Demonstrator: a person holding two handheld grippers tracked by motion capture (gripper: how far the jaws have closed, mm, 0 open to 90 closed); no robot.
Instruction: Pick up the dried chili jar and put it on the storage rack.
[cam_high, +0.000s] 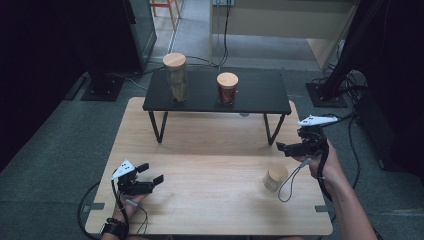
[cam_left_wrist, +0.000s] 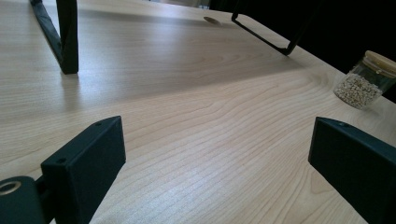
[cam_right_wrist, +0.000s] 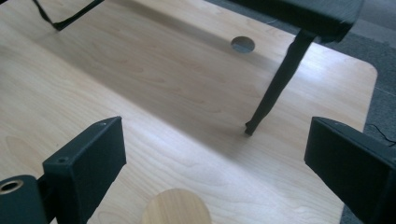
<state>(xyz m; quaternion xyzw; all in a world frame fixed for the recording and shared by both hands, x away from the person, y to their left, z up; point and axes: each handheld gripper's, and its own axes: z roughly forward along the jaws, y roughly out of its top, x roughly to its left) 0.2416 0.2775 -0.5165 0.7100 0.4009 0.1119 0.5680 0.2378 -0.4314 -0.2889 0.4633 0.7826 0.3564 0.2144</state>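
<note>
High view: the small clear glass jar with a round wooden lid (cam_high: 275, 177) stands on the pale wooden counter (cam_high: 210, 200), just below the right hand-held gripper (cam_high: 283, 148). That gripper hovers released, nothing between its jaws. Farther left, the left hand-held gripper (cam_high: 153, 174) rests equally released, well apart.

No text, label, brand, number or sign can be read on anything in these views.

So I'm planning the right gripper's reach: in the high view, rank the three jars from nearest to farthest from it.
From the right gripper:
1. Small jar, on the table just below it.
2. Red-filled jar, on the black shelf, right of middle.
3. Tall jar, on the shelf's left end.
</note>
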